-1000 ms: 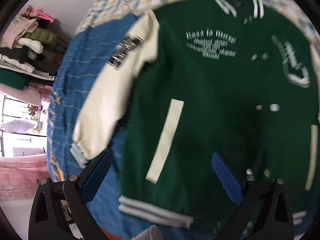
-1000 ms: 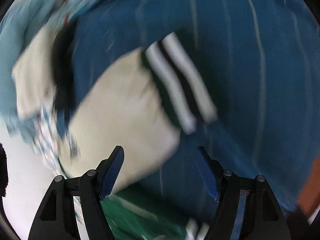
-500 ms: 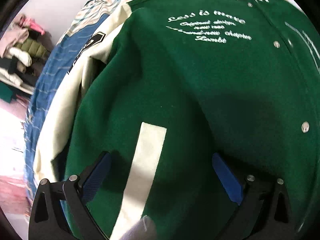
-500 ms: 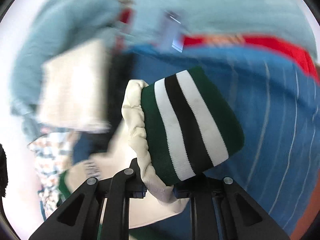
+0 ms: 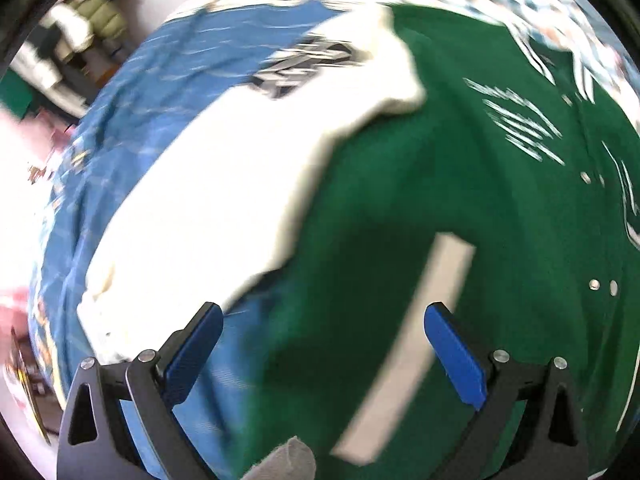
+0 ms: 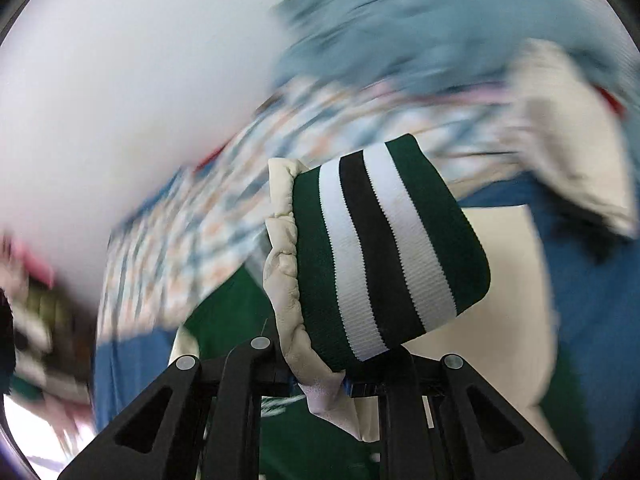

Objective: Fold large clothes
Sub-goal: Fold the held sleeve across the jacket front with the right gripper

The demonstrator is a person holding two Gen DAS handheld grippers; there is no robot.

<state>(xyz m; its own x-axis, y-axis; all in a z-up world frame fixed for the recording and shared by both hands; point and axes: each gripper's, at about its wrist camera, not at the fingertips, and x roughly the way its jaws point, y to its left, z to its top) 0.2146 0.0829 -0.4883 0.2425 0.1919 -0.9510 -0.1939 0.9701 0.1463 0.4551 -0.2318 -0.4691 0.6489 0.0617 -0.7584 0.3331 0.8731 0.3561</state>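
The right hand-held gripper is clamped on the cream sleeve beside its striped cuff; the left hand-held gripper hovers, jaws apart. The green jacket lies flat on the bed. Carry the sleeve across the chest smoothly, laying it without wrinkles.

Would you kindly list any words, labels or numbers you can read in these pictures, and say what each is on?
None can be read.
White script lines on the green varsity jacket chest: too blurred.
Dark patch on its cream sleeve: too blurred.
Striped knit cuff: no text.
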